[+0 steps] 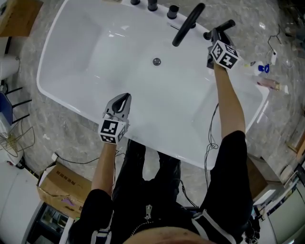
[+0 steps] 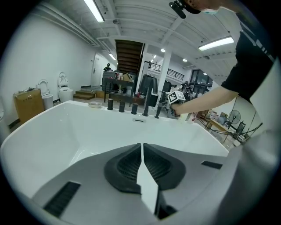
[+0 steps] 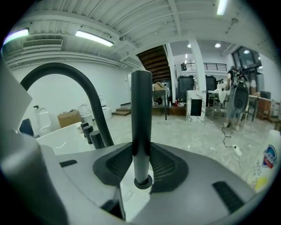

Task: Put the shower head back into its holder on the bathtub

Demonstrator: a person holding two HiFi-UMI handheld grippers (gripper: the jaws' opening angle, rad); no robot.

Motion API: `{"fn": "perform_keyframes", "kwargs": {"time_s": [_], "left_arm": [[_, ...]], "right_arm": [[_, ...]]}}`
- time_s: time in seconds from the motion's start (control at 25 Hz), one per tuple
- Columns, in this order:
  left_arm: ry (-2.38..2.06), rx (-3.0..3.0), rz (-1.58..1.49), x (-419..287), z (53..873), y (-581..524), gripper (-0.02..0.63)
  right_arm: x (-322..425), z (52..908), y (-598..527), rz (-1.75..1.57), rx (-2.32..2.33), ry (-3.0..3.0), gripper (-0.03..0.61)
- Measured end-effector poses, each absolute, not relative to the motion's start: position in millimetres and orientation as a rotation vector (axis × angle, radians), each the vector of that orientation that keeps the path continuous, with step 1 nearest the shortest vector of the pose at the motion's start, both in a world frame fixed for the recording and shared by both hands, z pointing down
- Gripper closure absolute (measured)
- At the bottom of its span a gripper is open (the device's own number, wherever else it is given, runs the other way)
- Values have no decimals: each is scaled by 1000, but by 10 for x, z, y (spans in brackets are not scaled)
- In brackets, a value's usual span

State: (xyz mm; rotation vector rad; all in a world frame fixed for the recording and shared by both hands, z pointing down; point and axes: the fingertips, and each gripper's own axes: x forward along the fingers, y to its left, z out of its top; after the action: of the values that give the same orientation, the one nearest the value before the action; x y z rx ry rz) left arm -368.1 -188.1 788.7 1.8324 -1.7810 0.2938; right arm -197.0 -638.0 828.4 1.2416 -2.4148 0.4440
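A: Left side first. What's there?
B: My left gripper (image 2: 142, 148) hangs over the near rim of the bathtub (image 1: 95, 43). Its fingers (image 2: 125, 165) are pressed together with nothing between them. Idle.
A: Middle?
B: Bare white basin with the drain (image 1: 157, 61) in it. Along the far rim there's a row of black knobs (image 1: 152, 5), then the curved spout (image 1: 188, 24).
A: And the shower head?
B: The shower head (image 3: 141, 110) stands upright at the far right of the rim, just right of the spout. My right gripper (image 3: 141, 151) has its fingers clamped on the handle, one on each side. The lower end meets a dark ring on the rim, the holder (image 3: 143, 181). I can't tell how deep it sits.
A: What could go wrong?
B: My guess: if I let go before it's seated, it tips and drops into the basin or off the outer edge. Pushing down while tilted could jam it at the ring. Swinging left could knock the spout, which is near.
A: Room to move?
B: Plenty over the basin on the left. Tight between spout and handle. Right of the handle the rim ends soon. Bottles (image 1: 261, 68) sit out there, apart from my gripper; on the rim or the floor, can't tell. Straight up is open, the best way out, I think.
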Motion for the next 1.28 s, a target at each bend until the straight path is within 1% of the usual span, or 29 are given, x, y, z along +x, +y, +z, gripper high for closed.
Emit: {"fn": "perform_keyframes", "kwargs": {"time_s": [0.6, 0.76, 0.8, 0.84, 0.92, 1.08, 1.16, 1.2, 1.24, 1.28], "left_arm": [[-1776, 1845, 318, -3755, 7885, -1800, 580], [-1789, 1844, 312, -3766, 7822, -1743, 580], [-1795, 1844, 309, -3764, 7799, -1736, 580], [-1802, 1846, 304, -3758, 7774, -1732, 580], [-1811, 1857, 298, -3737, 7717, -1723, 580], [-1819, 1877, 297, -3689, 7562, -1707, 580], [-1821, 1891, 286, -3641, 7447, -1732, 580], [-1819, 1905, 283, -3610, 7385, -1761, 580], [-1817, 1922, 281, -3573, 7321, -1801, 580], [-1813, 1940, 280, -3533, 7255, -1847, 580]], "right_arm": [[-2003, 8529, -6339, 425, 1229, -2279, 449], [-2004, 8554, -6276, 465, 1198, -2228, 448], [-1997, 8540, -6247, 480, 1192, -2209, 439], [-1988, 8527, -6221, 492, 1186, -2196, 417], [-1966, 8472, -6155, 502, 1181, -2190, 400], [-1926, 8283, -5890, 504, 1162, -2214, 399], [-1917, 8199, -5727, 509, 1138, -2258, 413], [-1917, 8121, -5638, 507, 1125, -2283, 429], [-1913, 8010, -5540, 500, 1114, -2303, 462], [-1904, 7887, -5437, 491, 1102, -2321, 475]]}}
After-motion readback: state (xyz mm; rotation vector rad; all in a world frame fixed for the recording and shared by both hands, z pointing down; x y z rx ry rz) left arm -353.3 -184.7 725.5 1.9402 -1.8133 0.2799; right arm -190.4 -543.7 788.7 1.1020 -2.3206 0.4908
